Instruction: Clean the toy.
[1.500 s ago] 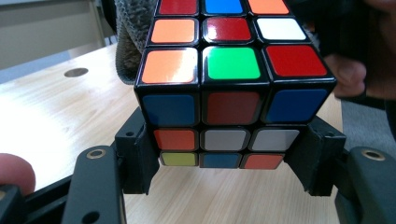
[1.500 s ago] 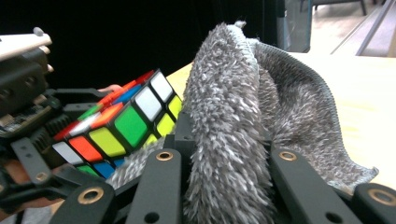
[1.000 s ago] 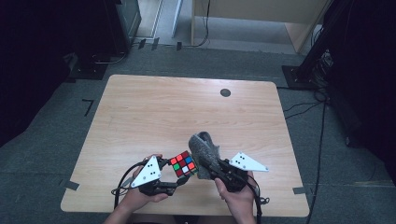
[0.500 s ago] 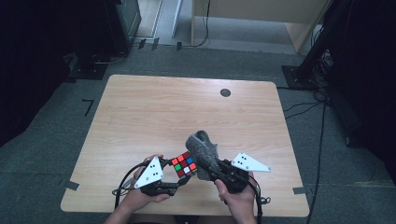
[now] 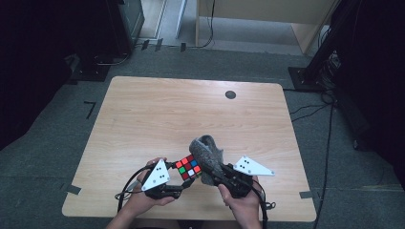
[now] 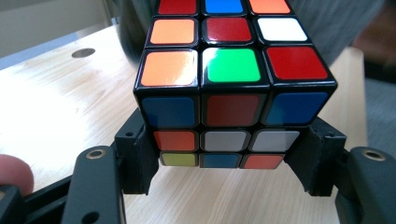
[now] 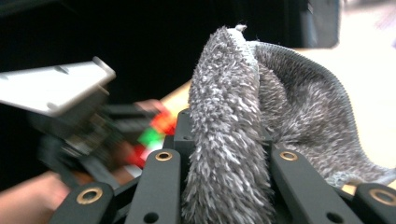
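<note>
A scrambled puzzle cube (image 5: 188,167) (image 6: 231,79) is held just above the wooden table (image 5: 191,114) near its front edge. My left gripper (image 5: 184,180) (image 6: 229,163) is shut on the cube's lower layers, one black jaw on each side. A fuzzy grey cloth (image 5: 206,155) (image 7: 243,135) is bunched up between the jaws of my right gripper (image 5: 215,168) (image 7: 224,186), which is shut on it. The cloth rests against the cube's right side. In the right gripper view the left gripper and the cube (image 7: 152,135) appear blurred at the left.
A round dark cable hole (image 5: 230,94) (image 6: 84,52) lies in the tabletop near the far edge. A dark equipment stand (image 5: 329,52) rises beyond the table at the right, with cables on the grey floor.
The grey cloth has shifted slightly against the cube's side. Both hands stay near the front edge with their grips unchanged.
</note>
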